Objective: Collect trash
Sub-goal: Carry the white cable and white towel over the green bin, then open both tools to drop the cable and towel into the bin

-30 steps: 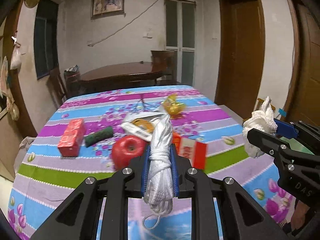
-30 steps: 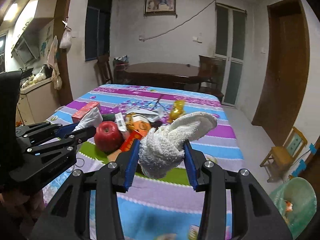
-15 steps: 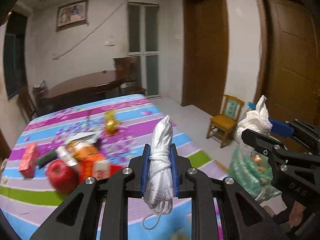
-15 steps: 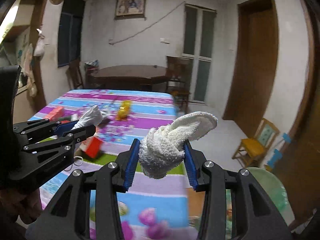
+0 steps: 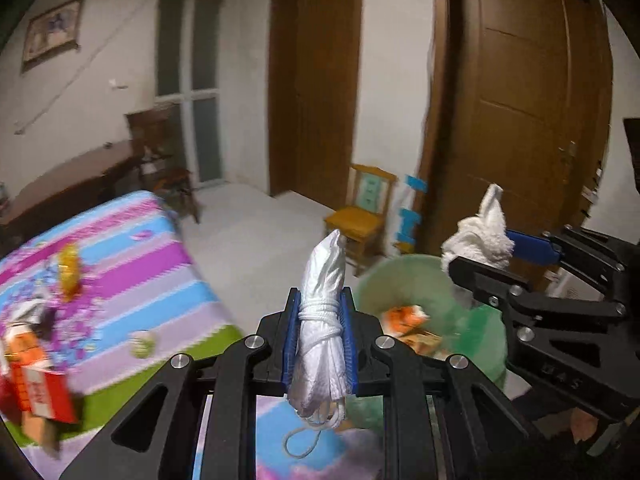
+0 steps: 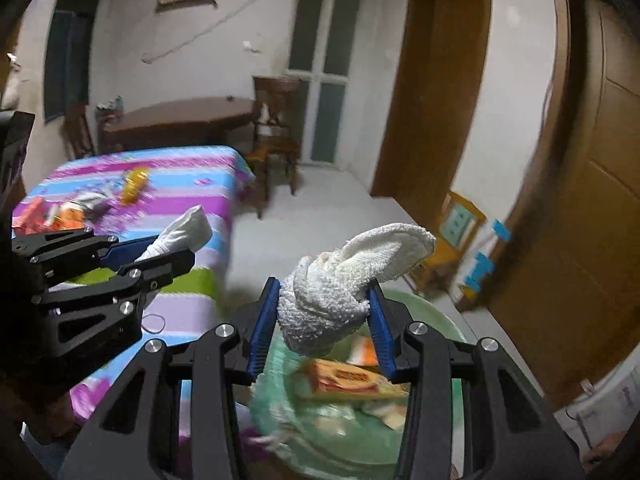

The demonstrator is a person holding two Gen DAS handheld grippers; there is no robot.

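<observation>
Left hand-held gripper (image 5: 319, 346) clamps a rope bundle (image 5: 321, 332), right hand-held gripper (image 6: 325, 326) a towel (image 6: 336, 292), over a green bin (image 6: 436, 320) beside the striped table (image 5: 132, 280), wooden doors (image 5: 516, 112) behind.

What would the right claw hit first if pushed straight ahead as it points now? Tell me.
Probably the green bin: the right claw, shut on a white towel, aims down over its rim, with trash inside just beyond the tips. Depth is hard to judge.
</observation>
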